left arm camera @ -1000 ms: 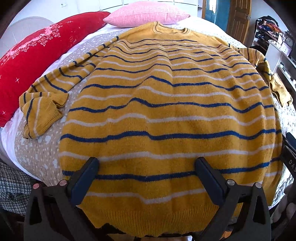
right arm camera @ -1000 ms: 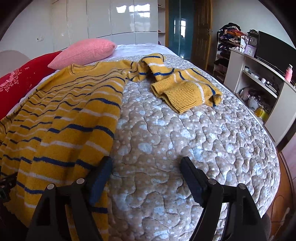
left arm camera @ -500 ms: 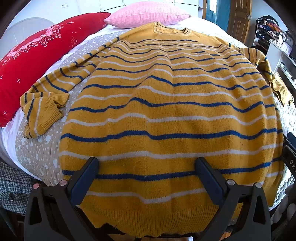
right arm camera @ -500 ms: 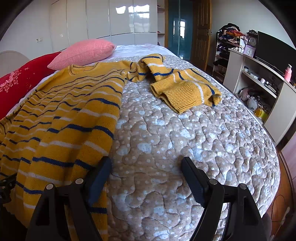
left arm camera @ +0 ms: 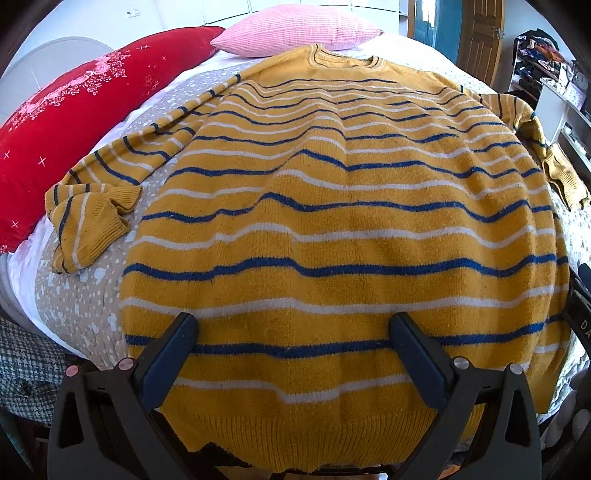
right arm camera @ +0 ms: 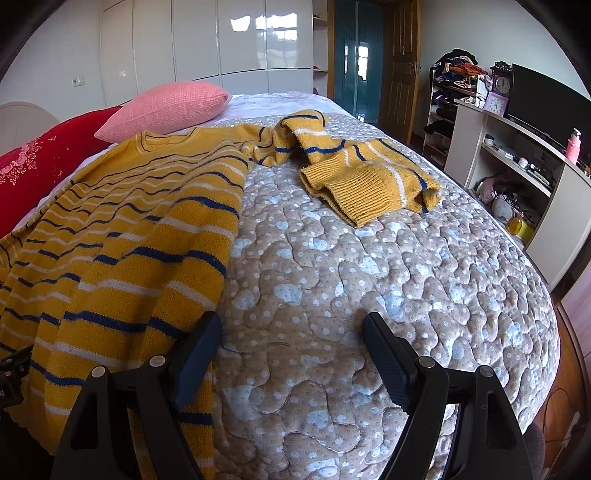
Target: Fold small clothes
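The sweater (left arm camera: 332, 221) lies spread flat on the bed (right arm camera: 369, 295), neck toward the pink pillow (left arm camera: 295, 29), hem at the near edge and hanging slightly over it. Its left sleeve (left arm camera: 110, 177) runs out beside the red pillow (left arm camera: 55, 140) with the cuff doubled back on itself; the right sleeve (right arm camera: 354, 173) is bunched in a heap on the quilt, apart from the body.

The left tool (left arm camera: 293, 343) hovers over the hem, its jaws spread wide and gripping nothing. The right tool (right arm camera: 291, 350) is likewise released, over bare quilt just beside the sweater's right edge, its left finger (right arm camera: 195, 362) overlapping the knit in view; whether it touches I cannot tell.

No fold looks begun, so the risks are those of a first grasp. The knit is thick and loose: a pinch at the hem may catch only the top layer, and the fold would then drag the back panel askew. The body already ripples across the middle, and lifting without smoothing would likely lock those wrinkles in. The heaped right sleeve could be trapped under a side fold, leaving a lump. With the hem at the bed's edge, a pull toward the person might slide the whole sweater off. The quilt is soft and could be pinched along with the cloth.
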Tool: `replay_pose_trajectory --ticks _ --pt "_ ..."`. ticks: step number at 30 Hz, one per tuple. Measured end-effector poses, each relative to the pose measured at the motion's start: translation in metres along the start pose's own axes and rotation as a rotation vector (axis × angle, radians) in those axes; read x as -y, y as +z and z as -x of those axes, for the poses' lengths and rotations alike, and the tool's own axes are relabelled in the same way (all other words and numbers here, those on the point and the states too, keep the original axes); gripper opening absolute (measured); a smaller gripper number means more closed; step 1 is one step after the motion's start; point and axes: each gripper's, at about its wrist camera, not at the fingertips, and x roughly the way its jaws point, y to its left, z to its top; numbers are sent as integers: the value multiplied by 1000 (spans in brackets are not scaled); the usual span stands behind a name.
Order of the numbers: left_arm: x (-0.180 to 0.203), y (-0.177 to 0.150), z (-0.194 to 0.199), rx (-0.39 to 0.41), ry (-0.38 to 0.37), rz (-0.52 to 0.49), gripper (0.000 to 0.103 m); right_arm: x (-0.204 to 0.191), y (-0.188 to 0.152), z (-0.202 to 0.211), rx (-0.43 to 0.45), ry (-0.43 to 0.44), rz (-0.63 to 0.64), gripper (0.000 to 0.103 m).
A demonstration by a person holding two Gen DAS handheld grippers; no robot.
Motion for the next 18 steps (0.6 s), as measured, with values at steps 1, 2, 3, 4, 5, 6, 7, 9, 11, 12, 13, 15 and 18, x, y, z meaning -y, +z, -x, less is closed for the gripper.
replay_pose_trajectory --ticks 1,2,3,4,5,6,7,9,11,12,13,15,18 --pt "0 0 0 0 0 -1 103 -1 0 0 1 -2 1 83" --pt "0 0 -1 1 1 -1 103 -2 0 0 1 -5 1 84" --pt "0 0 -1 2 1 -1 103 -2 0 -1 2 -8 0 84" --pt "0 0 -1 4 0 -1 103 -3 -1 -1 4 -10 -1 84" --pt "1 0 -1 6 -1 -1 103 -4 -2 -1 5 -11 -1 84" --pt "0 0 -1 9 -2 -1 103 -5 -1 -2 6 -13 -1 84" --pt "1 0 -1 11 -1 -1 103 -5 -1 -2 7 -14 -2 84" --pt "0 0 -1 13 -1 -2 103 -6 0 -3 10 -18 -2 85" --pt "1 0 -1 13 -1 -1 103 -6 -1 -4 12 -19 -2 85" --pt "1 0 -1 13 -1 -1 103 -6 -1 -5 14 -20 -2 85" --pt "1 0 -1 14 -1 -1 103 -6 -3 -4 16 -20 -4 85" --pt "1 0 -1 15 -1 0 103 -6 -4 -5 19 -21 -4 85" --pt "1 0 -1 15 0 0 103 -6 -6 -5 24 -21 -6 85"
